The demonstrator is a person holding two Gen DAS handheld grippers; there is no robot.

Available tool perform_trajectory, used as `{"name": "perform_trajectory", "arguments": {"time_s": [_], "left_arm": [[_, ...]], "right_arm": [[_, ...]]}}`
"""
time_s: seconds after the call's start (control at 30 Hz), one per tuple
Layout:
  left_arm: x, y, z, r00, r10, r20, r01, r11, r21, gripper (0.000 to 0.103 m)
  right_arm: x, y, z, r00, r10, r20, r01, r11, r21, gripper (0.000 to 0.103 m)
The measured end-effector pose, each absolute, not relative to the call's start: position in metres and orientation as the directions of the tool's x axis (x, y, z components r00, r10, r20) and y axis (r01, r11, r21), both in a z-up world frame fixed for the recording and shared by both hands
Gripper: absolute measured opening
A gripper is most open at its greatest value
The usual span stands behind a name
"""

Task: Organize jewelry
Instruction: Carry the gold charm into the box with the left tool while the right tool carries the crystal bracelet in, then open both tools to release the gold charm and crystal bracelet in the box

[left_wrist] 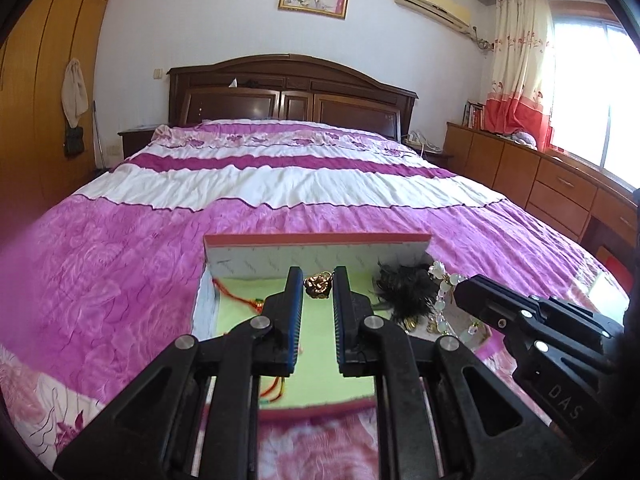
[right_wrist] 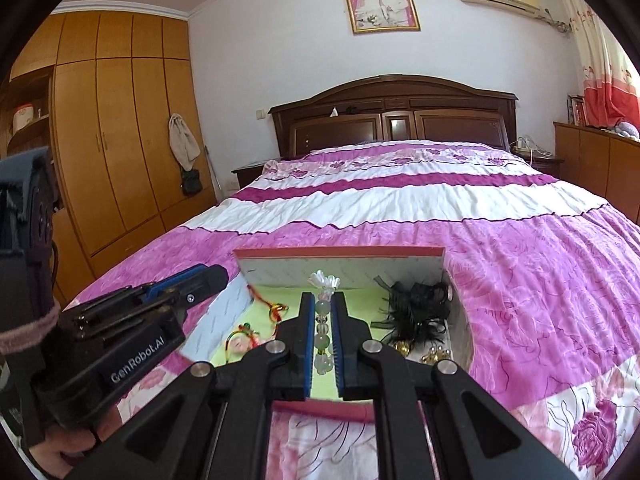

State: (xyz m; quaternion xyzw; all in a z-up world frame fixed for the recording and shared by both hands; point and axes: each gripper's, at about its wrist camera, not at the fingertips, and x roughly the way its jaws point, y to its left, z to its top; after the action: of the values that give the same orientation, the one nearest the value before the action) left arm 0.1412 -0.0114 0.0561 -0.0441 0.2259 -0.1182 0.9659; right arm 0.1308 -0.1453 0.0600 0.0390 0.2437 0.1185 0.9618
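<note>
Right gripper clamped on bead bracelet over box; left gripper parted, gold pendant just ahead.

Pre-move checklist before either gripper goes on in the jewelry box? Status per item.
1. Right gripper shut on bead bracelet: ok.
2. Left gripper free: ok, open, gold pendant seen between its fingers, ungripped.
3. Pendant inside box: cannot tell whether it lies or hangs.
4. Grippers apart: ok.
5. Black feather piece off the bracelet: cannot tell.
6. Red cord charm clear of both grippers: ok.
</note>
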Motion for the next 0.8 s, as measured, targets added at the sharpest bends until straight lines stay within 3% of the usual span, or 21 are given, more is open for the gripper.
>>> {"name": "perform_trajectory", "arguments": {"time_s": [0.23,0.63,0.8], "left_arm": [[0.164,-0.015,0.038,0.846,-0.241,-0.475,0.193,0.970,-0.148,0.006],[0.196,-0.017,-0.007,0.708,-0.233,-0.667,0.163,0.972,-0.167,0.007],[0.200,-0.017,-0.015,0.658,-0.218,-0.721,0.135,0.976,-0.172,0.013]], "right_arm": [[0.158,-0.150,0.041,0.835,0.210,-0.508,-0.167,0.977,0.129,0.009],[0.188,-0.157,0.001,0.740,0.164,-0.652,-0.115,0.986,0.118,0.010],[0.195,-0.160,-0.009,0.688,0.175,-0.705,-0.100,0.984,0.147,0.012]]}}
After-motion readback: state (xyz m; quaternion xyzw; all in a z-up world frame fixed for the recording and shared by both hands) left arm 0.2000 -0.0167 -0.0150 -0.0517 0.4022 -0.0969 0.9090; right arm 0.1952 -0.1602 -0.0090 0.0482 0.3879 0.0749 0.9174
